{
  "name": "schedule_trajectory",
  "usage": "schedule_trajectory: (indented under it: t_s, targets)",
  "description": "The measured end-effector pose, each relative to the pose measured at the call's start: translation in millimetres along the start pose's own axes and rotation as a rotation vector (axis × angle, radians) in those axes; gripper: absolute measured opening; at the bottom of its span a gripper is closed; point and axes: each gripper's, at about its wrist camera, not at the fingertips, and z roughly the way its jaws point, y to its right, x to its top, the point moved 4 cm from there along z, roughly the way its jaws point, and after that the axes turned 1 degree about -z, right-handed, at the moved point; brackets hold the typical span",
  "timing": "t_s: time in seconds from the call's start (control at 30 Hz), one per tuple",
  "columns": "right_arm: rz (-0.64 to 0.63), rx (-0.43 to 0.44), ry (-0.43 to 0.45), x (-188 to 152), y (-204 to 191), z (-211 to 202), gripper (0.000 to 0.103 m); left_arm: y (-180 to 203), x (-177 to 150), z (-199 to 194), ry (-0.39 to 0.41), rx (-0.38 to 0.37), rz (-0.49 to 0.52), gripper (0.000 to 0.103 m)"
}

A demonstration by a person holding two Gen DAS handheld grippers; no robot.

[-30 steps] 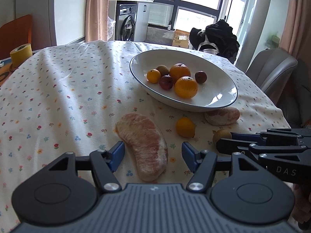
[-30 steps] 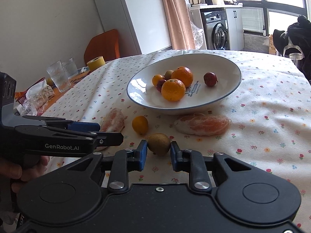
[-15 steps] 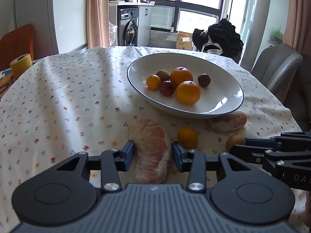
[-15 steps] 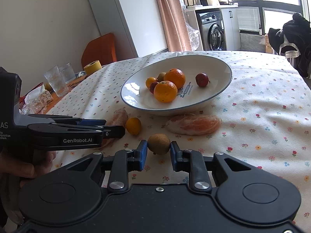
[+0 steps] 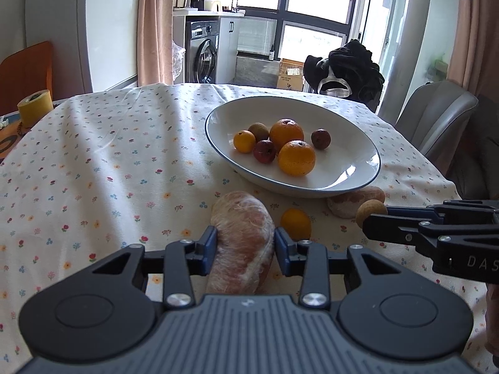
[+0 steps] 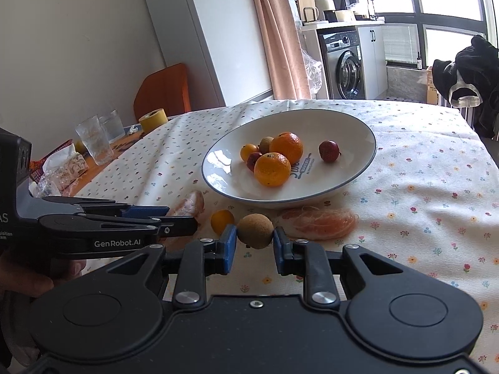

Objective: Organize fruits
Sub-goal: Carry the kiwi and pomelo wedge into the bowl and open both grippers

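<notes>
Gripping a peeled pomelo segment [image 5: 241,237] between its blue pads, my left gripper [image 5: 244,244] points level across the table toward the bowl, with the segment running lengthwise between the fingers and its near end tucked under the gripper body. I cannot tell whether it is off the cloth. My right gripper [image 6: 254,244] sits just to the right, also level, clamped on a small round brown fruit [image 6: 255,230]; in the left wrist view that fruit [image 5: 371,211] shows at the tip of the right gripper's fingers, clear of the tablecloth. A bit of the hand [image 6: 34,277] holding the left gripper shows at the lower left edge of the right wrist view.

Between the two grippers a small orange citrus [image 5: 295,223] lies on the flowered tablecloth [image 5: 109,162], close to the left gripper's right finger. A second pomelo segment [image 6: 318,222] lies just in front of the bowl's near rim, beside the brown fruit. The white bowl [image 5: 349,168] stands right ahead of both grippers, its right half bare; its left half holds two oranges [image 5: 296,157], a small yellow citrus, a brown fruit and two dark red fruits [image 5: 320,138]. Left of the bowl the cloth lies open, with only folds. At the far left table edge stand two glasses [image 6: 93,143] and a yellow tape roll [image 5: 34,107].

The held segment is pale pink, dull and fibrous with white pith threads.
</notes>
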Motion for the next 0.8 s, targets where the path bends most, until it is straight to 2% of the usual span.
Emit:
schedule_trajectory:
  t_s: [0.37,0.8]
  targets:
    - [-0.015,-0.015,0.028,14,1,0,0.024,5,21,-15,0.057,-0.024,-0.002,0.038]
    - [-0.014,-0.04,0.046,27,12,10,0.024,8,41,-2,0.071,-0.032,0.01,0.038]
